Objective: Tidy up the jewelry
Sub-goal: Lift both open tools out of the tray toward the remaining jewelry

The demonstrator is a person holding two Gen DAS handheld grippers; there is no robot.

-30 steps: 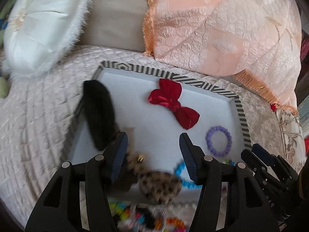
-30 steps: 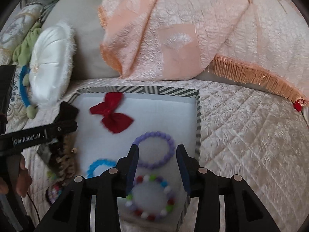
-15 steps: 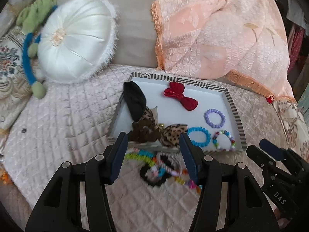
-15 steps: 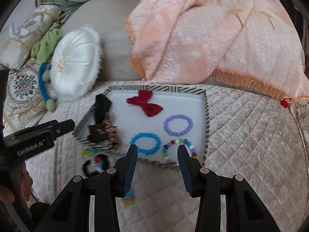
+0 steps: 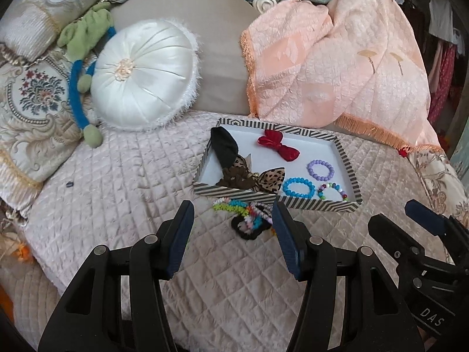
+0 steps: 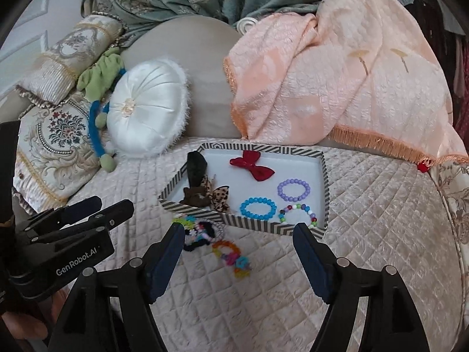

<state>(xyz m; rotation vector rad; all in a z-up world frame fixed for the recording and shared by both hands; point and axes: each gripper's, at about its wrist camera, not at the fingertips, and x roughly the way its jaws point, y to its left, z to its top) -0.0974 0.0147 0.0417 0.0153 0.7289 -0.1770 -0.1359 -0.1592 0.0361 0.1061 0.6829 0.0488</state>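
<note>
Quilted bed ahead: both grippers backed off the striped tray (image 6: pixel 324 182). Left gripper (image 5: pixel 233 236) open, empty; right gripper (image 6: pixel 239 259) opening, empty. Loose bracelets (image 6: pixel 231 256) remain just ahead.

Left gripper (image 5: pixel 233 215): jaws apart, nothing between, tilted downward. Right gripper (image 6: pixel 239 239): jaws opening, nothing between, tilted downward; to the right of the left.
</note>
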